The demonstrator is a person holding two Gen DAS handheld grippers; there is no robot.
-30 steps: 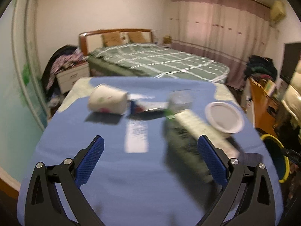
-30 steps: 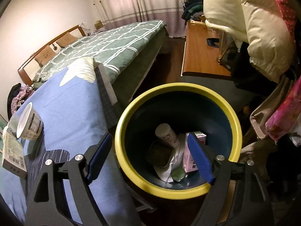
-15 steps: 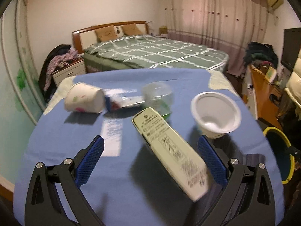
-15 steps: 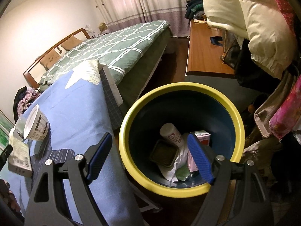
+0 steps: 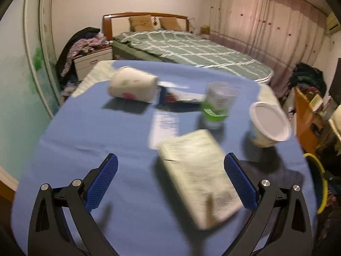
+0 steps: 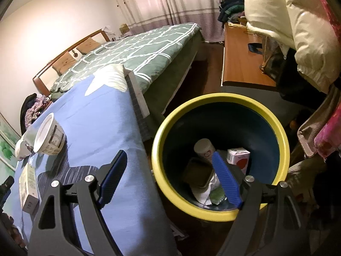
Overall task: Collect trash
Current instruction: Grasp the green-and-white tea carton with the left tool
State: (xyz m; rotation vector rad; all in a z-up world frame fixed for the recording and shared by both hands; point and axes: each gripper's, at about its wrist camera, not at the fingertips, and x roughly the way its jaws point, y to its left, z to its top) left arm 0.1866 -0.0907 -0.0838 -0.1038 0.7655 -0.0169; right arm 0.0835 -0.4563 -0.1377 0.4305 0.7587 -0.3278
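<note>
On the far left of the blue tabletop [image 5: 85, 132] a paper cup [image 5: 133, 84] lies on its side, with a flat wrapper [image 5: 181, 95] just beside its mouth; a white slip of paper [image 5: 165, 125] lies nearer, in the middle; right of that stands a clear plastic cup [image 5: 217, 104], and further right a white tub [image 5: 268, 123] sits tilted, mouth toward the camera; a long pale carton [image 5: 198, 175] lies near, between the jaws of the left gripper [image 5: 170, 181], which are spread wide and hold nothing; the carton looks blurred, so its exact lie is hard to judge. At the right edge, beside and below the tabletop, the yellow-rimmed bin [image 6: 275, 128] already holds a can, a small box and crumpled paper; the right gripper [image 6: 168, 181] hovers over its near rim, jaws spread and empty.

The carton appears the next pick; it lies at a slant to the jaws, so a closing grip may catch a corner and twist or skid it away; a hurried reach could also knock the tilted tub over the right edge, missing the bin.
</note>
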